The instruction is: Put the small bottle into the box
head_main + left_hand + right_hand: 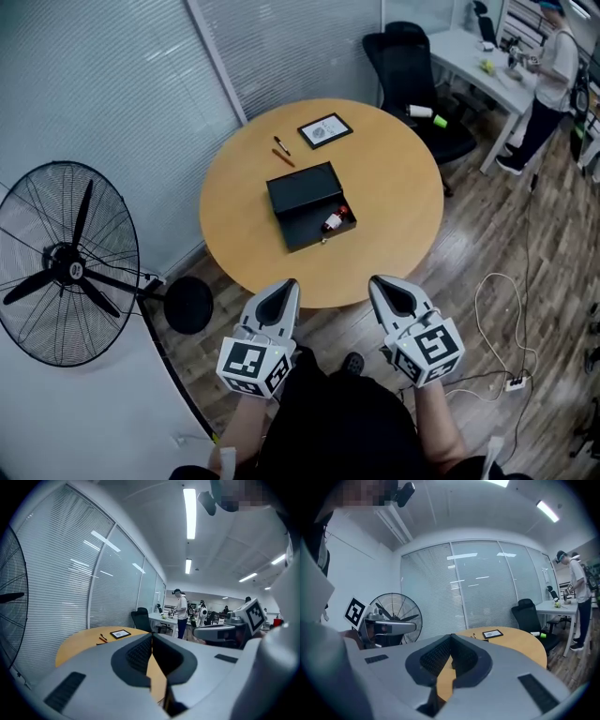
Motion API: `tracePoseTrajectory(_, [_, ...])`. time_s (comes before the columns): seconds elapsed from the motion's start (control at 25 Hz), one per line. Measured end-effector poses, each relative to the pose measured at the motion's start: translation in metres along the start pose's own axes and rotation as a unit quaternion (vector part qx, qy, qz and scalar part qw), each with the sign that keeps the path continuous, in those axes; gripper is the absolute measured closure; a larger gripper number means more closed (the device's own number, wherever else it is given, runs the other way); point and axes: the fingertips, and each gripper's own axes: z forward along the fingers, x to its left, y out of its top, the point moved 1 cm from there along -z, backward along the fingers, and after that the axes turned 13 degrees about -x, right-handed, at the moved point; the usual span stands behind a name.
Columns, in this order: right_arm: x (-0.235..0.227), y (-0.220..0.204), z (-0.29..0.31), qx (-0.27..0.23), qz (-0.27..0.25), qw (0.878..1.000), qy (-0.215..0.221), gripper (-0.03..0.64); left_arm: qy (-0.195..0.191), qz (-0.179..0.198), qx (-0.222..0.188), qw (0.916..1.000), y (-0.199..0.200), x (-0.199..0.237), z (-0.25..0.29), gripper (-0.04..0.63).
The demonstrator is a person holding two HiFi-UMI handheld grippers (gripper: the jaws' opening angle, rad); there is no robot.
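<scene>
Two grippers sit nearest, side by side, short of the table's near edge. The left gripper (284,292) is clenched, jaws together with nothing between them. The right gripper (390,290) is clenched too and empty.

Beyond them is one round wooden table (394,187). At its middle lies one black box (305,230), lid open. One small bottle (335,221) lies on its side inside the box, at the right end, well apart from both grippers.

Past the box lie two pens (282,151), close together, and one framed card (325,130) just beyond.

One standing fan (66,262) is left of the table. Farther off are one black chair (412,66), one desk (469,56) and one person (553,75).
</scene>
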Motion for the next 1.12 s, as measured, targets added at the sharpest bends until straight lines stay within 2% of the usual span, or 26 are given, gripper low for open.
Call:
tracePoseTrajectory(0.36, [0.012, 0.007, 0.013, -0.006, -0.009, 1.000, 0.006, 0.607, -0.002, 0.004, -0.022, 0.9998, 0.022, 0.019, -0.004, 0.597])
tracePoseTrajectory(1.12, [0.025, 0.012, 0.017, -0.006, -0.021, 0.999, 0.031, 0.607, 0.006, -0.009, -0.003, 0.9999, 0.006, 0.020, -0.007, 0.597])
